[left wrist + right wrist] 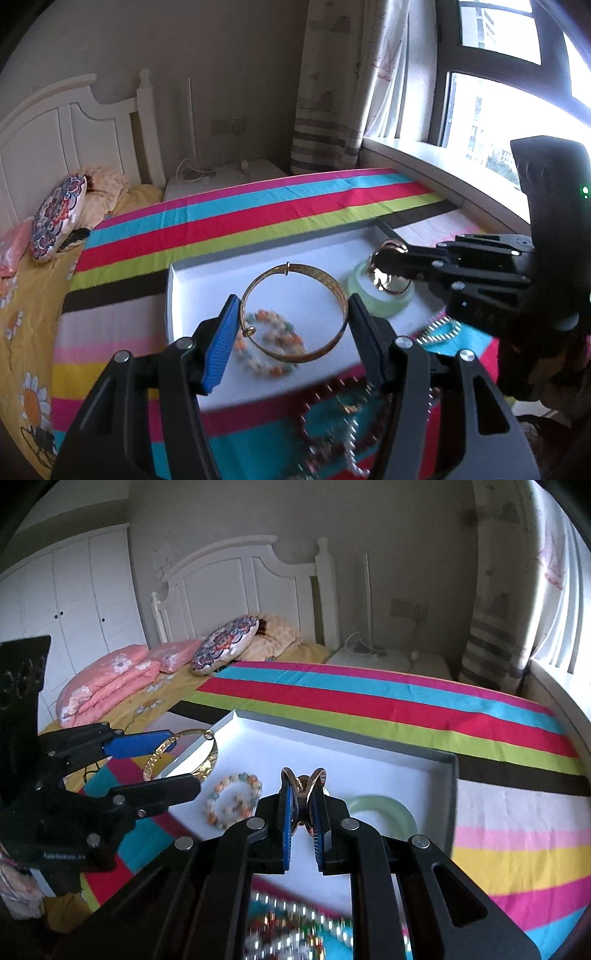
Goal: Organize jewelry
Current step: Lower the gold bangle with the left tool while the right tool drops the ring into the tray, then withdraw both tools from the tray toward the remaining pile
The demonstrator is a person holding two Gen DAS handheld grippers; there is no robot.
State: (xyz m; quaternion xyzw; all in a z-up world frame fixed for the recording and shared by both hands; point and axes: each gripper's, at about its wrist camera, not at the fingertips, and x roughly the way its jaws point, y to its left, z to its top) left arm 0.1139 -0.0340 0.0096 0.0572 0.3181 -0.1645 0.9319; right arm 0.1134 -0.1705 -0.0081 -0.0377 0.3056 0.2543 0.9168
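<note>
Left wrist view: left claw (291, 325) pinching a wide gold metal bangle (295, 314) across its width, held over a shallow white cardboard box lid (192, 288) on the striped multicoloured bedspread (258, 214). Pastel beaded bracelet (273, 343) lies in the lid under the bangle; pale green jade bangle (380, 301) sits at the lid's right. Right claw (388, 269) reaches in from the right, over the jade bangle, gripping a shiny rose-gold ring-shaped piece (388, 280). Loose beaded necklaces (343, 417) blurred on the bedspread below.

Right wrist view: right claw (303, 805) pressed nearly together on the rose-gold piece (303, 786), above the lid (369, 753). Jade bangle (388, 808) just right, beaded bracelet (234, 799) left. Left claw (177, 760) carries the gold bangle (166, 755) over the lid's left rim.
</note>
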